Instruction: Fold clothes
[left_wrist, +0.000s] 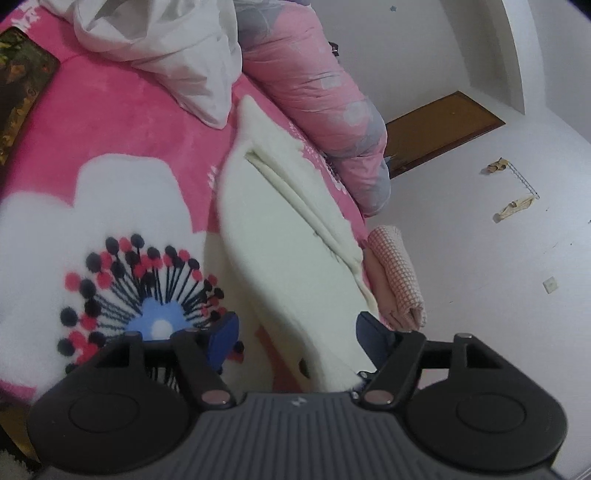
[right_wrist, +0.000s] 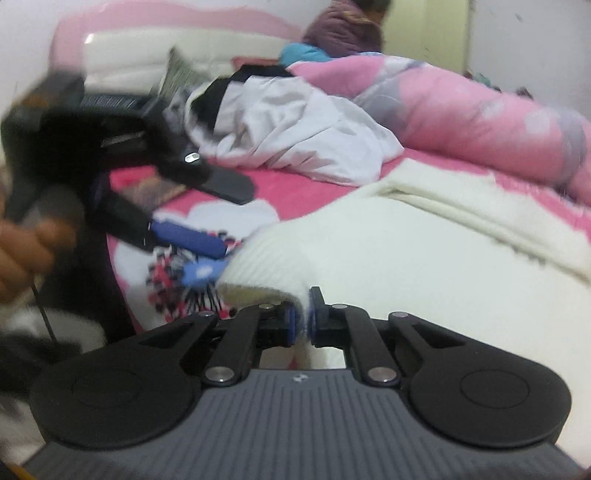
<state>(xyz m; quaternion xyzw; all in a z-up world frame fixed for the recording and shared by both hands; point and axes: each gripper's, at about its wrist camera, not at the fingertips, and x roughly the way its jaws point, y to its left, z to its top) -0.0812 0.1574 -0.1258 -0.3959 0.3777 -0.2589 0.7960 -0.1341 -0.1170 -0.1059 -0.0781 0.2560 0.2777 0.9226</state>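
Cream knit garment (right_wrist: 424, 258) lies on the bed (left_wrist: 122, 122), its edge pinched in the right claw (right_wrist: 302, 321); left claw (left_wrist: 295, 332) wide.

The cream knitted garment (left_wrist: 280, 236) is laid on the pink flowered bed blanket (left_wrist: 122, 125), between the crumpled white cloth (left_wrist: 173, 55) and the folded checked cloth (left_wrist: 399, 273).

Black grippers (left_wrist: 297, 338), blue pads (left_wrist: 221, 338), silver screws
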